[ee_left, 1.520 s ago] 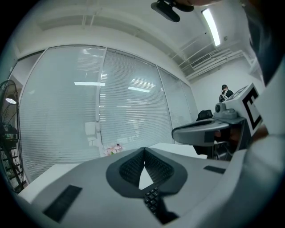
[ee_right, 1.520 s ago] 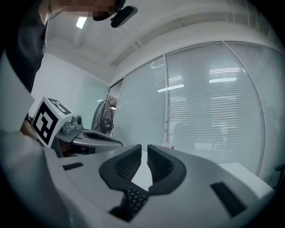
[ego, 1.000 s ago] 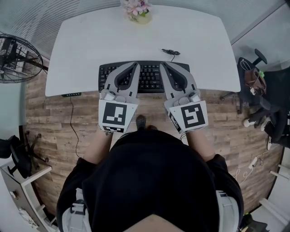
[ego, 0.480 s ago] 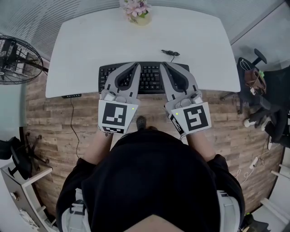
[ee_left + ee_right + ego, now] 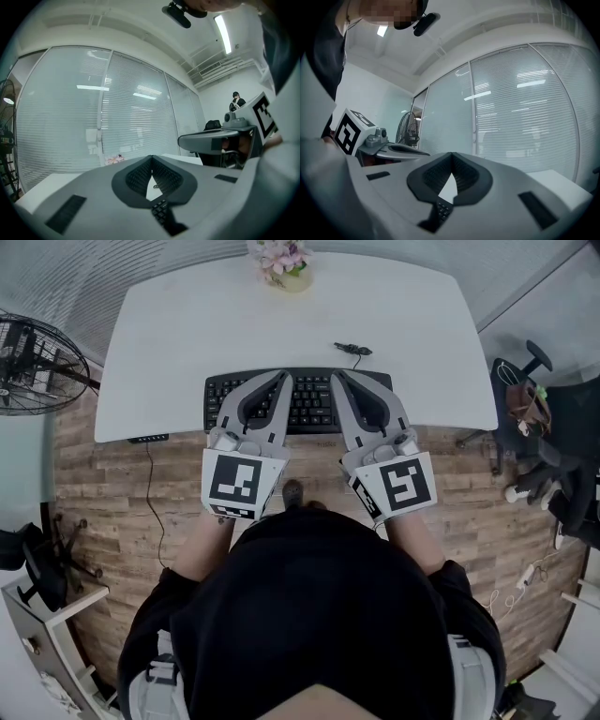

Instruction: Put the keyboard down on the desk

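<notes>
Nothing had shifted in the last second: the flat black plastic keyboard (image 5: 310,401) lay at the near edge of the smooth white round-cornered desk (image 5: 187,334), seemingly already set down, with the grey left gripper (image 5: 284,375) and right gripper (image 5: 335,375) over it, ribbed jaws closed together on nothing.

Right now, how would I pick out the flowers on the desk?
Start at the white desk in the head view. At the middle of its far edge, beyond the black keyboard, stands the pot of pink flowers. Everything else lying on it is black.
</notes>
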A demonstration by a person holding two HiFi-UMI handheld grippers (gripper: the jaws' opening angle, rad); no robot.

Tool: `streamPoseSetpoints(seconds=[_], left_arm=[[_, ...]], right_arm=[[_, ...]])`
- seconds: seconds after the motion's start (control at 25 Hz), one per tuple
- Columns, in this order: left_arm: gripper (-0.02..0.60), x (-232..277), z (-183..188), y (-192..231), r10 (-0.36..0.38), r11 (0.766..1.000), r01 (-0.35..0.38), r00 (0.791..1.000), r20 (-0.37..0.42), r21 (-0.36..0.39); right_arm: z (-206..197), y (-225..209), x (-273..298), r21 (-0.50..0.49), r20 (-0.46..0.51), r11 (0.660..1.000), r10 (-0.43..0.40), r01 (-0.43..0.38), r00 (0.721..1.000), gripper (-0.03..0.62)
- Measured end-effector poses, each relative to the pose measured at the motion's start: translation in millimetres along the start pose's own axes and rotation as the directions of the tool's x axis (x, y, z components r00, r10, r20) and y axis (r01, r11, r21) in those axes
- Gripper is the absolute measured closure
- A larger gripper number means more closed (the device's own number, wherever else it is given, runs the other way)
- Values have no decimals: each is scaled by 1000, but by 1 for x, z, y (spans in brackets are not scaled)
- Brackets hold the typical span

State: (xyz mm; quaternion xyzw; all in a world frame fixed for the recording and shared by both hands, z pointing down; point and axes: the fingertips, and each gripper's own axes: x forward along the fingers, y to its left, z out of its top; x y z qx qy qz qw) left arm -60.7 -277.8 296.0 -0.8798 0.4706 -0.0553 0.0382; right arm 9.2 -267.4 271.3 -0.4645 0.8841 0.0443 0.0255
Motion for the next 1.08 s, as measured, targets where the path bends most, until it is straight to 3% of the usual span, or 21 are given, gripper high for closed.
streamPoseSetpoints(seconds=[1.08], left_arm=[[569,2,5,-5,-19,999,20,1000,21,-32]], right_arm=[[0,4,0,5,-2,1000,30,-30,1000,591]])
